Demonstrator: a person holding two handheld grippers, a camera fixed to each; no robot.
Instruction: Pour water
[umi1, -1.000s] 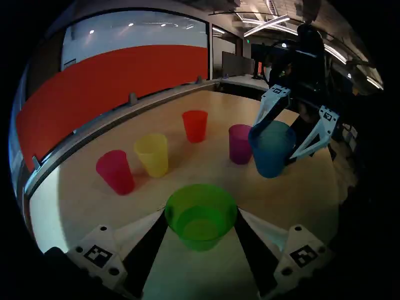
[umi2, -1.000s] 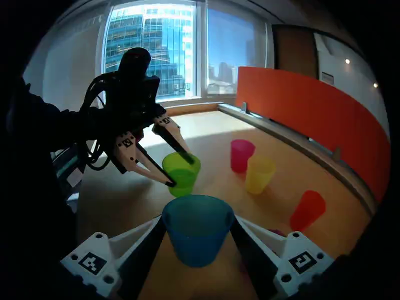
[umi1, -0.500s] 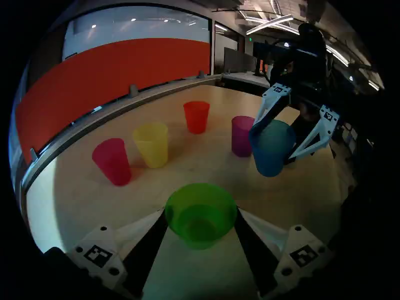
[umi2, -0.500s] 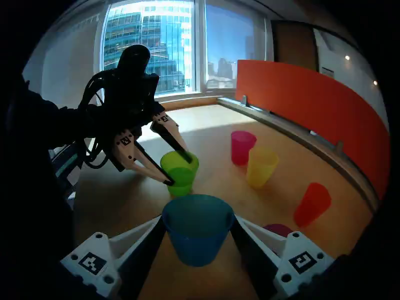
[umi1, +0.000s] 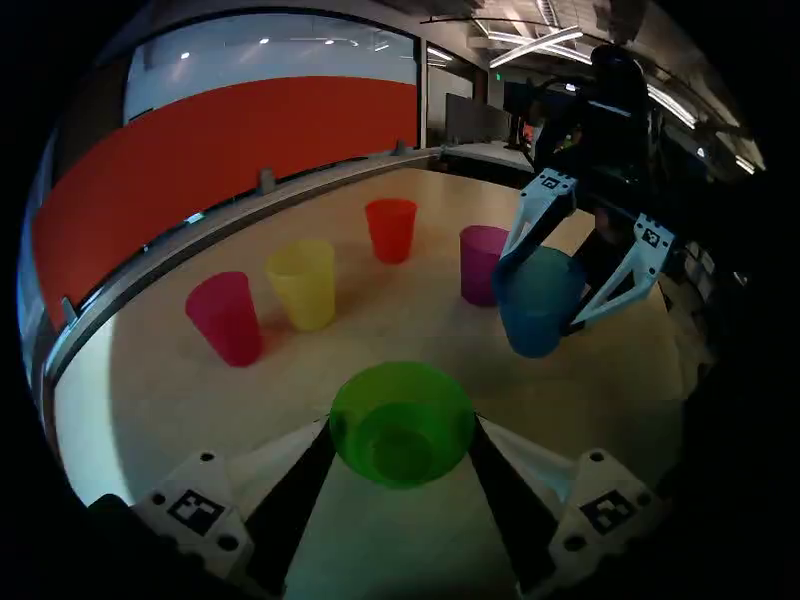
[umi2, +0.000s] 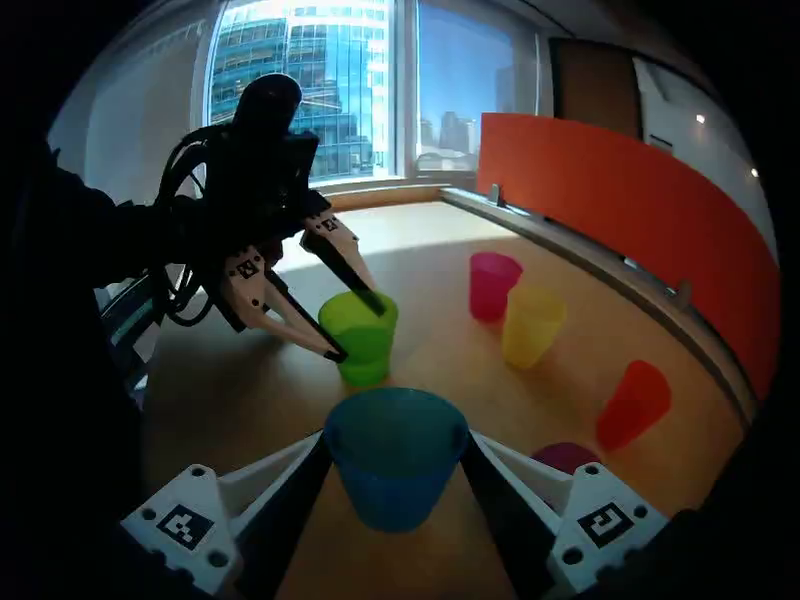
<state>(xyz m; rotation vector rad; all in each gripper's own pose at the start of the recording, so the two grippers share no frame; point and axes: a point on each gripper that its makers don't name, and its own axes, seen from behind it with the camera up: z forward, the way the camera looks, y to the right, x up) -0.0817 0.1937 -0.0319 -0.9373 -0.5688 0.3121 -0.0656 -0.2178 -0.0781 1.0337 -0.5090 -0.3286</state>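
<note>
Six cups in all. The left gripper (umi1: 401, 422) pinches the one green cup (umi1: 402, 440); the right gripper (umi2: 397, 440) pinches the one blue cup (umi2: 397, 480). Four stand on the table (umi1: 420, 325): pink cup (umi1: 226, 318) left, yellow cup (umi1: 302, 283), orange cup (umi1: 390, 229) far, purple cup (umi1: 478, 262) right.

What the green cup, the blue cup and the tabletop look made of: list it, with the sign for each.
Green tapered cup: likely thin plastic, translucent and smooth; light glows through its wall. Blue tapered cup: likely the same plastic, translucent, slightly darker. Pale tabletop: wood or wood-look laminate, smooth with a soft sheen; which one cannot be told.
</note>
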